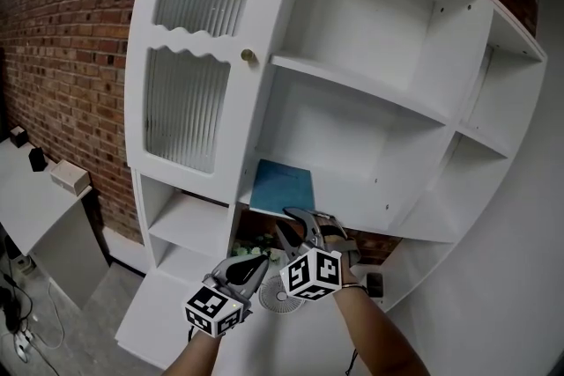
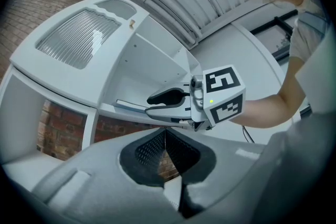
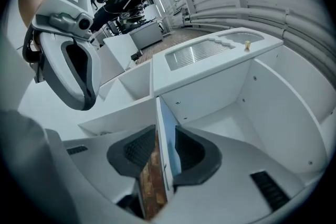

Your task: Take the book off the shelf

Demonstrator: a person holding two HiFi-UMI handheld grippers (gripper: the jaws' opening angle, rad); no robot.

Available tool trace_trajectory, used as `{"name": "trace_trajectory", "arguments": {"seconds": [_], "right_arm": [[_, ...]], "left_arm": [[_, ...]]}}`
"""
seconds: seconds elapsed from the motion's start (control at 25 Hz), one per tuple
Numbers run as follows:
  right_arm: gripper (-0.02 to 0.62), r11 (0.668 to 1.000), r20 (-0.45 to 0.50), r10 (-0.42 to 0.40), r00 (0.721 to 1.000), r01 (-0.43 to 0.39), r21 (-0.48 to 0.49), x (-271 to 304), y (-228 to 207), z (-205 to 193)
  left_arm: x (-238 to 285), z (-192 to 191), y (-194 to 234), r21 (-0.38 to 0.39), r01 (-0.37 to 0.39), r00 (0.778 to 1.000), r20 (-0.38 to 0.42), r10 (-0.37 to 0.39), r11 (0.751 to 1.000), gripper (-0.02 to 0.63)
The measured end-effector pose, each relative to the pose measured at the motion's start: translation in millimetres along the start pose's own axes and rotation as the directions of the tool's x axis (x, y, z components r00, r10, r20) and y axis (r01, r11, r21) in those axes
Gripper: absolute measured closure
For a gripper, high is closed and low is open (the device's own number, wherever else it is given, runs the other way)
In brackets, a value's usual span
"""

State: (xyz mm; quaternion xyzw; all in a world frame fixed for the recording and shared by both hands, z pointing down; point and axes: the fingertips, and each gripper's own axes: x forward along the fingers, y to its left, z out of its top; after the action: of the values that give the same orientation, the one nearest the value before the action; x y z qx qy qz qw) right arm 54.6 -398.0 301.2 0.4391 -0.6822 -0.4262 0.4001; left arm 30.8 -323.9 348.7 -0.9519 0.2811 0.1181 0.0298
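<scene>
A thin blue book [image 1: 282, 187] lies flat on a middle shelf [image 1: 388, 224] of the white cabinet, near the shelf's front edge. My right gripper [image 1: 292, 223] is open at that edge. In the right gripper view the book [image 3: 169, 136] and the shelf board run edge-on between the two pads of my right gripper [image 3: 165, 150], and neither pad presses on them. My left gripper [image 1: 253, 265] hangs lower and to the left, shut on nothing; its pads [image 2: 157, 147] meet. From the left gripper view I see the right gripper [image 2: 163, 98] reaching over the book's edge [image 2: 128, 106].
The cabinet's left side has two ribbed glass doors [image 1: 189, 48] with a brass knob [image 1: 248, 55]. A brick wall [image 1: 62, 57] stands behind. A white side table [image 1: 35, 207] with small boxes is at the left. A small white fan [image 1: 278, 295] sits below the shelf.
</scene>
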Motion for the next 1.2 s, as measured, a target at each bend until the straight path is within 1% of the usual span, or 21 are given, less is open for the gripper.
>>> {"name": "trace_trajectory", "arguments": {"seconds": [0.52,0.56,0.68,0.92,1.2], "right_arm": [[0.469,1.0,-0.026,0.01,1.0,-0.011,-0.023,21,3,-7],[0.472,1.0,-0.024,0.006,1.0,-0.007,-0.022,21,3,-7],[0.509,1.0,-0.021,-0.003,1.0,0.003,-0.018,21,0,-7],[0.522,0.999,-0.02,-0.01,1.0,0.009,-0.04,21,0,-6],[0.529,0.999,-0.007,-0.033,0.999,0.033,-0.035,13,0,-6]], "left_arm": [[7,-4,10,-0.012,-0.001,1.0,-0.003,0.001,1.0,0.597],[7,-5,11,-0.013,-0.002,1.0,-0.002,0.002,1.0,0.597],[6,-7,11,-0.014,-0.003,1.0,-0.004,0.003,1.0,0.597],[5,-9,12,-0.02,-0.008,1.0,-0.007,0.007,1.0,0.597],[2,-7,10,-0.015,-0.01,1.0,-0.006,0.01,1.0,0.597]]}}
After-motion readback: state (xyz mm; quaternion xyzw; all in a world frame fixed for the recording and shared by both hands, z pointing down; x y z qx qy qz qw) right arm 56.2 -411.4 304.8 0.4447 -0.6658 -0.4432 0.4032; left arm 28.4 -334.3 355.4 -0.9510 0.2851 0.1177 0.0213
